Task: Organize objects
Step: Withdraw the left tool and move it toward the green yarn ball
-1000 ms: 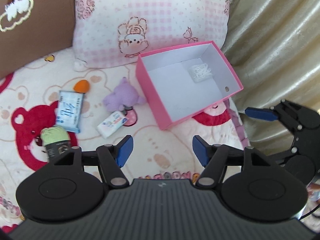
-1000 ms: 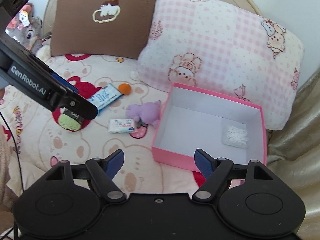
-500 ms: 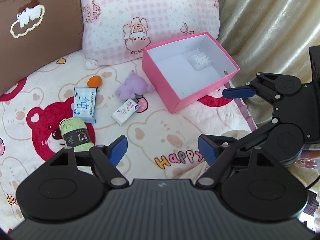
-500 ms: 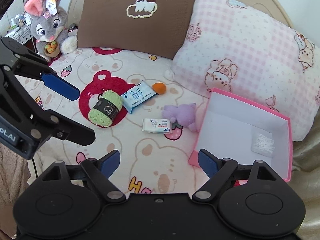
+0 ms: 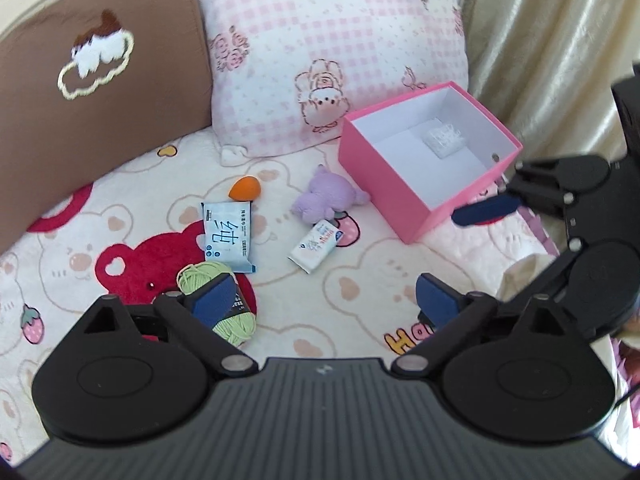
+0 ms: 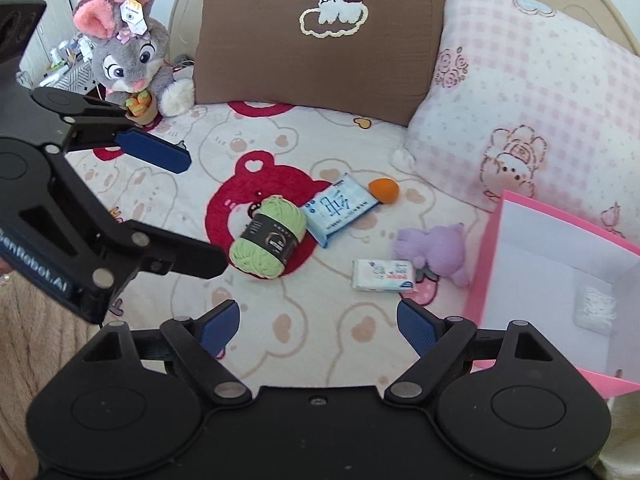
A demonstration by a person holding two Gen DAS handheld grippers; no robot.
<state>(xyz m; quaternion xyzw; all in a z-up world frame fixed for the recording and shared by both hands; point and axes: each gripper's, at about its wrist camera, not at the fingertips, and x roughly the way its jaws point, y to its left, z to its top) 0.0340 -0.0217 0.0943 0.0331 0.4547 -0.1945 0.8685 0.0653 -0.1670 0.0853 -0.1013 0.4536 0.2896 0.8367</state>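
Observation:
A pink box (image 5: 384, 184) with a white inside stands open on the bed at the right, and a small clear packet (image 5: 444, 141) lies in it. Left of the box lie a purple plush (image 5: 326, 198), a small white tissue pack (image 5: 317, 245), a blue tissue pack (image 5: 228, 236), an orange sponge (image 5: 245, 188) and a green yarn ball (image 6: 269, 236). My left gripper (image 5: 324, 300) hovers above the bedspread in front of them. Its jaws are opening, with nothing between them. My right gripper (image 6: 318, 324) is open and empty, in front of the small pack.
A brown pillow (image 6: 320, 36) and a pink checked pillow (image 5: 332, 48) lean at the head of the bed. A grey rabbit plush (image 6: 128, 56) sits at the far left. A beige curtain (image 5: 552, 40) hangs right of the box.
Both grippers have drawn back and leftward from the pink box, so the loose items now sit mid-view. The left jaws have spread wider. The right jaws widened a little.

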